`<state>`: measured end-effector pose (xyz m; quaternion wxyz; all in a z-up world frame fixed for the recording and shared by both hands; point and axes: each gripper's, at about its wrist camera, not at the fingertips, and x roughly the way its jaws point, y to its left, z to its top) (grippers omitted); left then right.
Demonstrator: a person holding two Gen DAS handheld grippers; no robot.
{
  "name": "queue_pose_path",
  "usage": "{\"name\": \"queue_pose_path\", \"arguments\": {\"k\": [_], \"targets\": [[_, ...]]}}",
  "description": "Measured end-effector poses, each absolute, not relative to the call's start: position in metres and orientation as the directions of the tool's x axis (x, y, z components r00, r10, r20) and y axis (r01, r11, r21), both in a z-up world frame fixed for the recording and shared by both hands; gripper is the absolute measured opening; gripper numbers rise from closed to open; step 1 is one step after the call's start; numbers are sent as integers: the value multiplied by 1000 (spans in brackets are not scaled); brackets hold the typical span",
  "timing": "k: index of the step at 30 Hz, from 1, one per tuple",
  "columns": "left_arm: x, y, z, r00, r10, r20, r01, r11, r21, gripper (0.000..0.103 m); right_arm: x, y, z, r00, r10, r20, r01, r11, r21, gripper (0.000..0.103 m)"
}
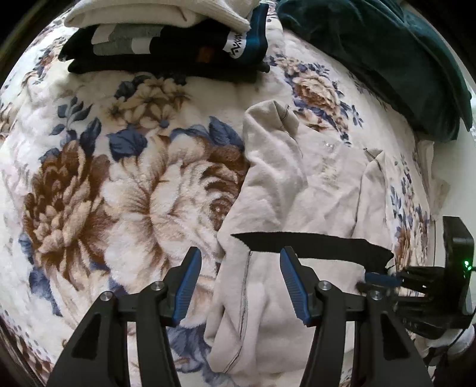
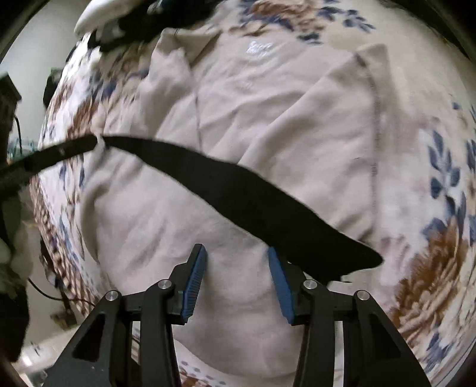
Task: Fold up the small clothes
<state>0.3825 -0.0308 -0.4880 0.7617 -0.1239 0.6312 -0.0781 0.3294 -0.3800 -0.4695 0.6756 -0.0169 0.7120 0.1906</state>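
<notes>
A beige sweatshirt (image 1: 285, 184) lies spread on a floral blanket (image 1: 125, 184), sleeves folded inward; it also shows in the right wrist view (image 2: 238, 125). A black strip of cloth (image 1: 315, 241) lies across it, also seen in the right wrist view (image 2: 226, 181). My left gripper (image 1: 238, 268) is open and empty, low over the sweatshirt's left edge near the strip. My right gripper (image 2: 235, 268) is open and empty over the sweatshirt's lower part, its right finger against the strip's end. The right gripper also shows in the left wrist view (image 1: 383, 279) at the strip's right end.
A stack of folded clothes, black (image 1: 166, 56) with a white piece (image 1: 154, 12) on top, sits at the blanket's far side. A dark green garment (image 1: 386, 53) lies at the far right. The blanket's edge and floor show at the left in the right wrist view (image 2: 29, 89).
</notes>
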Motion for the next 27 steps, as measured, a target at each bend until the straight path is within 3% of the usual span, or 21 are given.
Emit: {"name": "queue_pose_path", "arguments": {"k": [1,10,14,15,16,17,18,19,22,23,24,25,26,27], "targets": [[381,-30,-487,193,-275,-942,-36,957,-287,55,327,-377,-467,-74,217,-973,-296,927,229,1],[377,-16,-479,215,-309,-927,-62,943,-328,58,321,-382,-408,125,232,-965,-262,945,193,0],[380,-19,-484,200,-330,-922,-51,937,-347,58,334,-408,-407,38,345,-938,-87,936,341,1],[381,-22,-487,191,-338,-922,-41,935,-351,61,335,-415,-411,26,362,-932,-39,932,361,2],[382,-27,-492,172,-341,-924,-30,936,-351,61,334,-423,-414,26,362,-932,-1,932,362,9],[383,-32,-499,146,-342,-928,-22,937,-349,62,330,-434,-417,34,325,-945,33,945,326,19],[384,-36,-504,133,-348,-928,-17,935,-353,62,325,-441,-419,41,292,-956,53,954,294,38],[384,-40,-510,119,-353,-928,-13,934,-357,62,320,-449,-421,47,265,-963,79,960,268,46],[385,-50,-523,93,-344,-934,-7,938,-346,61,299,-472,-428,46,240,-970,162,956,245,46],[385,-52,-527,95,-333,-938,-8,942,-335,59,293,-477,-430,46,237,-970,188,952,241,46],[384,-53,-527,107,-333,-937,-3,942,-335,50,288,-482,-433,43,249,-967,207,945,253,46],[383,-54,-526,133,-331,-934,13,943,-332,36,284,-484,-436,38,256,-966,220,941,258,46],[383,-57,-525,151,-290,-945,38,957,-287,11,282,-485,-440,39,254,-966,230,939,257,46],[382,-58,-524,161,-278,-947,54,960,-273,9,279,-487,-441,46,257,-965,231,937,261,46]]}}
